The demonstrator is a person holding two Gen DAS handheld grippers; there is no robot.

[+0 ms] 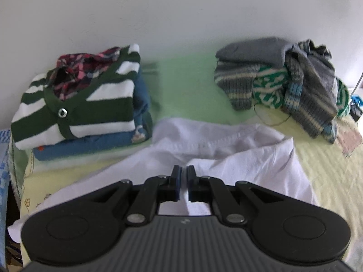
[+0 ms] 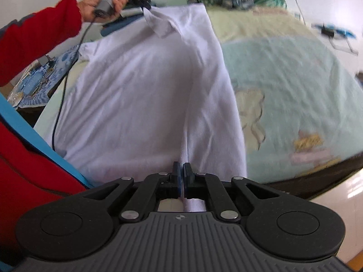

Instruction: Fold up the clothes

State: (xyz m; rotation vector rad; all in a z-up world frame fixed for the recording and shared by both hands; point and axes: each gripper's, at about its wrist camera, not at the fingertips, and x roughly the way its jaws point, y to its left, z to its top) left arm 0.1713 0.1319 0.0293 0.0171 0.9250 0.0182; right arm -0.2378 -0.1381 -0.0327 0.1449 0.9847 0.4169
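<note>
I have the left tool (image 1: 184,169) pinching one end of the white cotton T-shirt (image 2: 149,95), and the right tool (image 2: 181,166) pinching the opposite end. The shirt lies spread on the pale green bed (image 2: 295,86).

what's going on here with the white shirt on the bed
A person in a red sleeve is folding a white shirt spread on the bed, using a gripper in each hand. The left gripper and the right gripper are each shut on its fabric. A folded stack and an unfolded heap sit behind.
</note>
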